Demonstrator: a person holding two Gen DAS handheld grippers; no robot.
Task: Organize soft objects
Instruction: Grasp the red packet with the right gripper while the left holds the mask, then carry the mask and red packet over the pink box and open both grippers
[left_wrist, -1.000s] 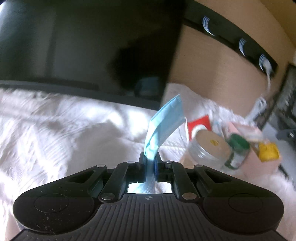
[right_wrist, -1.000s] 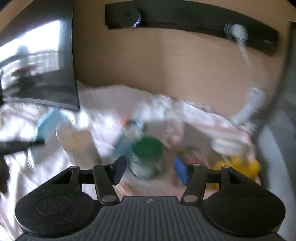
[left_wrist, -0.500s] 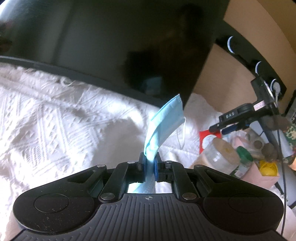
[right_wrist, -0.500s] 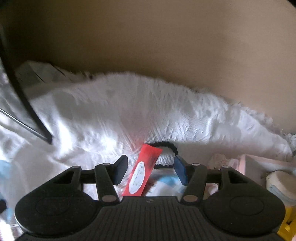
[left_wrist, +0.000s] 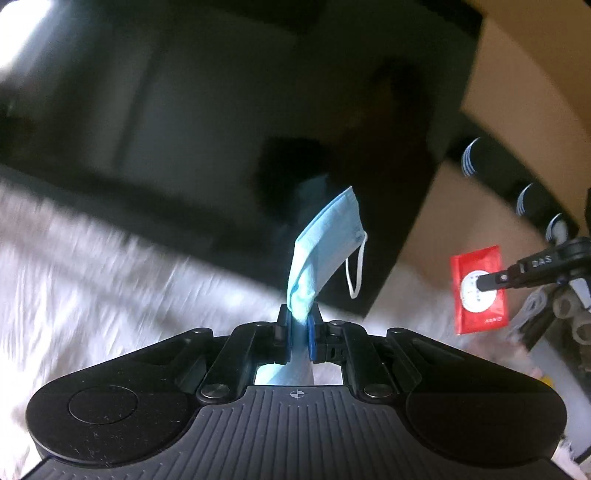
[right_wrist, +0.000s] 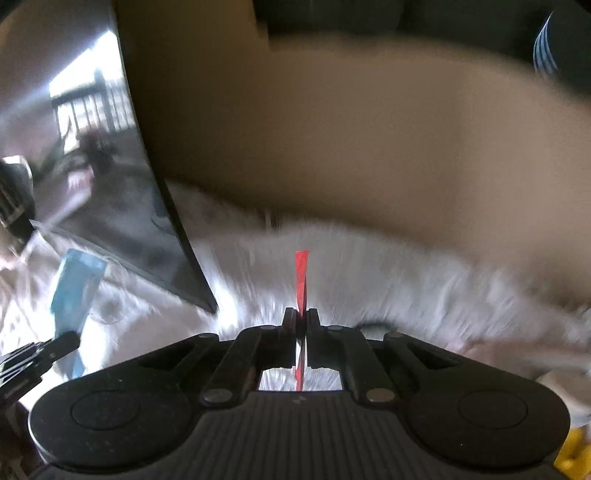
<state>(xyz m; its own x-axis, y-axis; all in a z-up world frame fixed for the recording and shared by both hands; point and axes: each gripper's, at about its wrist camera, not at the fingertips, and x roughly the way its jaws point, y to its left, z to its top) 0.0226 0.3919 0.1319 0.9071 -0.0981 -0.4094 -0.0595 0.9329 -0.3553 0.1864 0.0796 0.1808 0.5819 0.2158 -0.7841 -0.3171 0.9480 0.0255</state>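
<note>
White knitted cloth (left_wrist: 110, 295) below. Left claw (left_wrist: 298, 326) clamps upright blue mask (left_wrist: 325, 251); right claw (right_wrist: 301, 325) clamps red packet (right_wrist: 301, 273) edge-on, rightward.

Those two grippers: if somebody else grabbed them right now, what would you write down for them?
Left gripper: shut on the blue face mask, held up above the white blanket.
Right gripper: shut on the red packet, lifted clear of the blanket.
Done: both soft items are picked up.
Left: neither is put down yet; where they belong isn't visible here.
Both views are blurred.
</note>
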